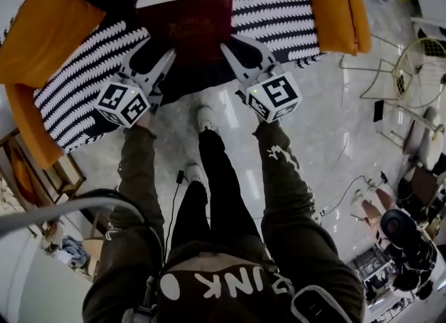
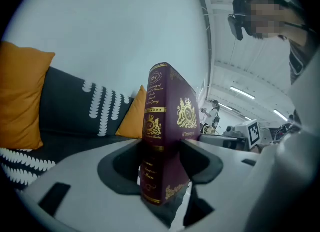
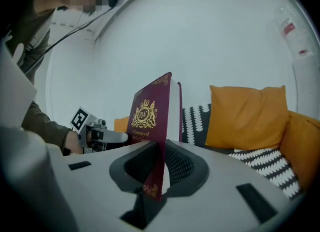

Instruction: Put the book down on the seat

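Note:
A maroon book (image 1: 187,27) with gold crests hangs cover-up over the front of the black-and-white patterned sofa seat (image 1: 279,9), held from both sides. My left gripper (image 1: 162,53) is shut on its left end; in the left gripper view the gold-lettered spine of the book (image 2: 167,116) stands clamped between the jaws of that gripper (image 2: 160,162). My right gripper (image 1: 237,46) is shut on the right edge; in the right gripper view the crested cover of the book (image 3: 149,111) is pinched in the right gripper (image 3: 161,163). I cannot tell whether the book touches the seat.
Orange cushions (image 1: 42,28) (image 1: 343,8) flank the seat at both ends. The person's legs and shoes (image 1: 204,118) stand on the glossy white floor just in front of the sofa. Cables and a wire-frame chair (image 1: 418,63) lie at the right, a wooden frame (image 1: 28,168) at the left.

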The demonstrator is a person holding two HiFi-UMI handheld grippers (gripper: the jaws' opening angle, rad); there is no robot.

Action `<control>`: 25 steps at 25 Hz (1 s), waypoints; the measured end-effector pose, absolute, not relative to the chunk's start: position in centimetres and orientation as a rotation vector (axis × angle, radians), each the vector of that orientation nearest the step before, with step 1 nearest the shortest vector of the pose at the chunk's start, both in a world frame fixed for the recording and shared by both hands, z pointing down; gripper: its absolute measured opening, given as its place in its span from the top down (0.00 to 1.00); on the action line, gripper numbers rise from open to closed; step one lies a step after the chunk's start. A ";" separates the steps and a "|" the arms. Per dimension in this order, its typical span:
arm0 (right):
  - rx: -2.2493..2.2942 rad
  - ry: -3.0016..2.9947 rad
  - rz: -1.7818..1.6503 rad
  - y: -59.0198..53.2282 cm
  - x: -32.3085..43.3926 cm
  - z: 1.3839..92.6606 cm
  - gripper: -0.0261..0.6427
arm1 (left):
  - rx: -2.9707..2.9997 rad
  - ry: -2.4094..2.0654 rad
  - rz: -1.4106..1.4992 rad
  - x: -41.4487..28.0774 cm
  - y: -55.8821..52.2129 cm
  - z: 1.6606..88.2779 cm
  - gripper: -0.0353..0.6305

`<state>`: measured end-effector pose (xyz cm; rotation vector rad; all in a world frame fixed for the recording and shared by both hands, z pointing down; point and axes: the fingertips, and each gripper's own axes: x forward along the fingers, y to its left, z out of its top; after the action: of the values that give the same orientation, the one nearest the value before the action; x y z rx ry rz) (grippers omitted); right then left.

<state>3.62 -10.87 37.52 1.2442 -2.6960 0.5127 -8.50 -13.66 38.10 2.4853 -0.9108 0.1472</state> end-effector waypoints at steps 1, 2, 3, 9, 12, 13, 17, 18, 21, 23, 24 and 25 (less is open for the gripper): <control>1.245 -2.687 0.540 -11.2 3.6 39.0 0.87 | 2.479 -0.910 0.158 -8.5 -14.1 39.5 0.61; 1.251 -2.677 0.568 -11.6 3.6 40.4 0.87 | 2.475 -0.908 0.169 -8.6 -14.5 40.7 0.61; 1.259 -2.667 0.597 -12.0 3.5 41.7 0.87 | 2.470 -0.905 0.181 -8.7 -15.0 41.9 0.61; 1.286 -2.607 0.732 -12.9 2.8 49.9 0.87 | 2.422 -0.891 0.203 -9.4 -16.0 50.0 0.61; 1.280 -2.581 0.757 -13.7 2.5 52.8 0.87 | 2.391 -0.896 0.208 -9.7 -16.5 53.2 0.61; 1.275 -2.573 0.764 -14.1 2.4 53.6 0.87 | 2.384 -0.897 0.211 -9.8 -16.8 54.0 0.61; 1.244 -2.538 0.803 -14.8 1.9 56.9 0.87 | 2.362 -0.888 0.239 -10.3 -17.5 57.3 0.61; 1.236 -2.528 0.815 -14.8 1.6 57.7 0.87 | 2.359 -0.881 0.250 -10.6 -17.6 58.1 0.61; 1.227 -2.520 0.851 -15.3 1.6 59.1 0.87 | 2.337 -0.871 0.241 -10.6 -18.5 59.3 0.61; 1.232 -2.521 0.875 -16.3 2.6 59.5 0.87 | 2.318 -0.877 0.219 -9.7 -19.6 59.6 0.61; 1.234 -2.519 0.888 -16.8 3.1 59.8 0.86 | 2.309 -0.881 0.213 -9.2 -20.2 59.9 0.61; 1.233 -2.517 0.902 -17.2 3.5 60.0 0.86 | 2.302 -0.883 0.209 -8.8 -20.7 60.2 0.61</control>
<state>3.48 -17.19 60.03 1.2331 -2.5171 0.9024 -8.80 -20.71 60.17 2.3017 -0.8826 0.2087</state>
